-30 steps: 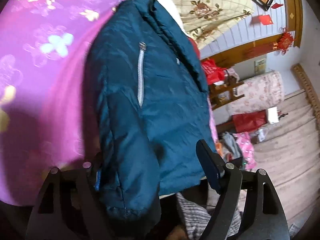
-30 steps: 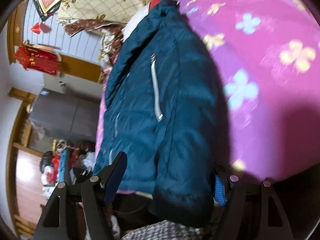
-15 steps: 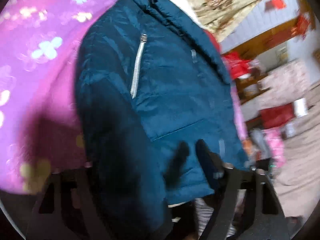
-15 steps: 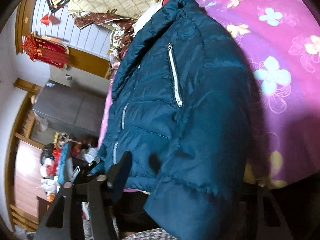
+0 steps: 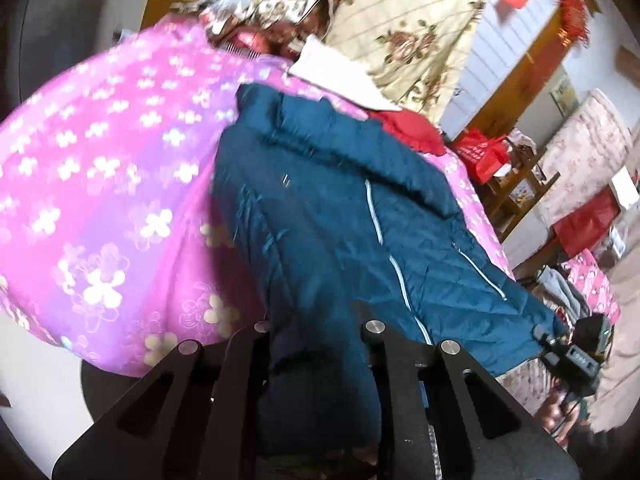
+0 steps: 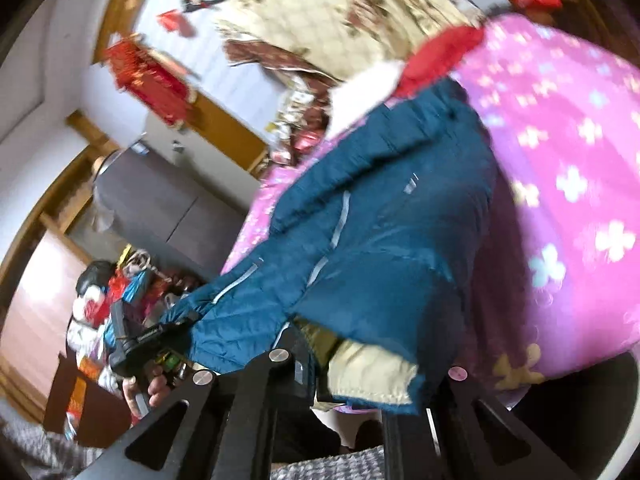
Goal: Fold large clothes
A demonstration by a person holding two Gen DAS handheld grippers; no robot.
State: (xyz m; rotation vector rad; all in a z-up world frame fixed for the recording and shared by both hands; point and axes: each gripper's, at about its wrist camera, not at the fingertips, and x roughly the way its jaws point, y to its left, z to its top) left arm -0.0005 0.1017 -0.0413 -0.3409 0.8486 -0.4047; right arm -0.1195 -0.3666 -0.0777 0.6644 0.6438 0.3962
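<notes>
A dark teal padded jacket (image 5: pixel 340 216) with silver zips lies on a pink flowered bedspread (image 5: pixel 104 184). My left gripper (image 5: pixel 316 340) is shut on the jacket's hem or sleeve end, and fabric fills the gap between its fingers. In the right wrist view the jacket (image 6: pixel 384 232) is lifted at its near edge, showing its cream lining (image 6: pixel 368 376). My right gripper (image 6: pixel 368 360) is shut on that jacket edge. Both views are blurred. Each view shows the other gripper at the jacket's far corner (image 5: pixel 576 348) (image 6: pixel 136 340).
A cream flowered quilt (image 5: pixel 420 32) and red cloth (image 5: pixel 412 128) lie at the head of the bed. Red bags and a wooden shelf (image 5: pixel 516 184) stand to the right of the bed. A grey cabinet (image 6: pixel 168 208) and clutter stand on the other side.
Both grippers have closed on the jacket's near edge and lifted and pulled it back. The views swung upward, so more of the room and bed head shows.
</notes>
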